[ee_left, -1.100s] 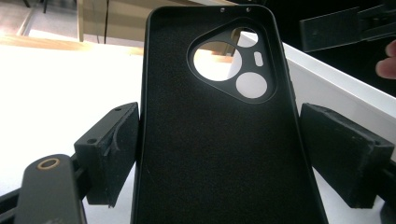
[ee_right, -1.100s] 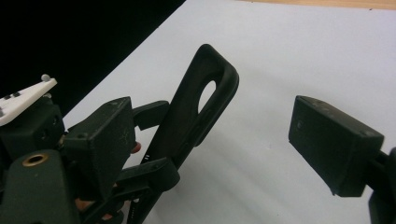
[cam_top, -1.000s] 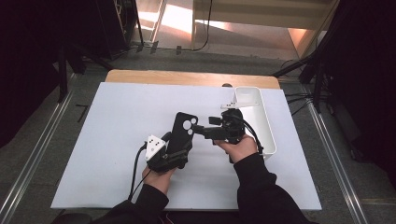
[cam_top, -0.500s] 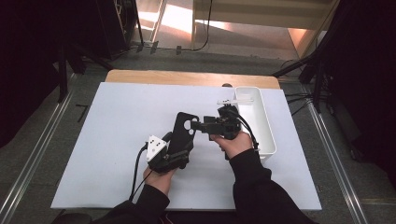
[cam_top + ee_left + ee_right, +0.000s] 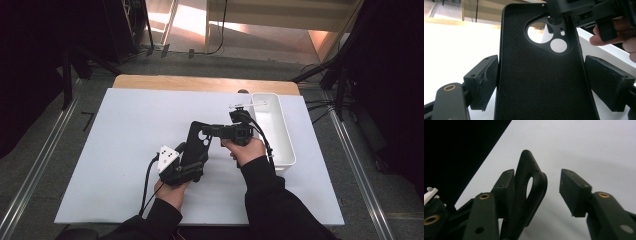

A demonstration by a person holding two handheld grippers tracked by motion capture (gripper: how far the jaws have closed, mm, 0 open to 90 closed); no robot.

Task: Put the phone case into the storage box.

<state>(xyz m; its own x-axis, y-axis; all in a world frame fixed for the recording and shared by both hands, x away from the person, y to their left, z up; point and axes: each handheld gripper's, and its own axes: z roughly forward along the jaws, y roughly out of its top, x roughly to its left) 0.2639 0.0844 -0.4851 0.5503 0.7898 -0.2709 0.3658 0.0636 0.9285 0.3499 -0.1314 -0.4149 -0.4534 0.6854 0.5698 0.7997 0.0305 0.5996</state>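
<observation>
White table sheet (image 5: pixel 115 150) under both tools, dark floor around. Left gripper (image 5: pixel 186 165) clamped across black phone case (image 5: pixel 197 145), pads against both long edges, apparently to steady it for the other tool. Right gripper (image 5: pixel 212 131), entering from three o'clock, jaws just closing around case's top corner by the camera cutout; one pad (image 5: pixel 505 185) touching, other pad (image 5: pixel 572 190) clear. White bin (image 5: pixel 287 150) at three o'clock, just beside right hand (image 5: pixel 245 150).

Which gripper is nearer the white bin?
Right. The right gripper sits just beside the white bin, reaching the phone case; the left gripper holds it farther off.
</observation>
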